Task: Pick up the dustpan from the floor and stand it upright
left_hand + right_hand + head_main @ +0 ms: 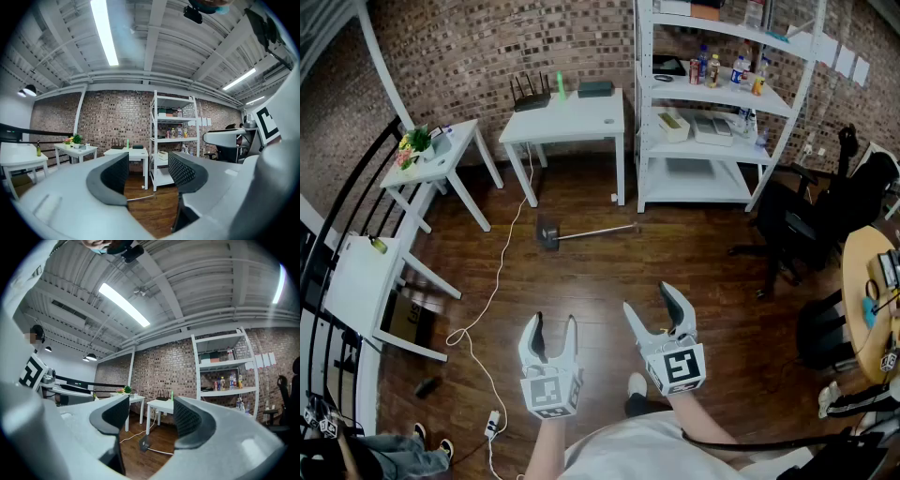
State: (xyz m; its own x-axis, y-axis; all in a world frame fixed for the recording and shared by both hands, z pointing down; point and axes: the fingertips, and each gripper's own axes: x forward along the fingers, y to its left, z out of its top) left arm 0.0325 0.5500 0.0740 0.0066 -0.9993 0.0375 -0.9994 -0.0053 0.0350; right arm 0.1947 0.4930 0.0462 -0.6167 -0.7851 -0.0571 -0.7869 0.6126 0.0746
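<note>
While flat on wood flr (581, 291), dustpan (551, 234)

Nothing legible anywhere. Square black-and-white markers on the cubes of the left gripper (553, 323) and the right gripper (647, 298): block patterns only, no letters or numbers. Coloured labels on the bottles (736, 67) on the shelf unit (787, 103): too small to read. Pale sheets (848, 61) pinned to the brick wall (469, 47): no readable print.
</note>
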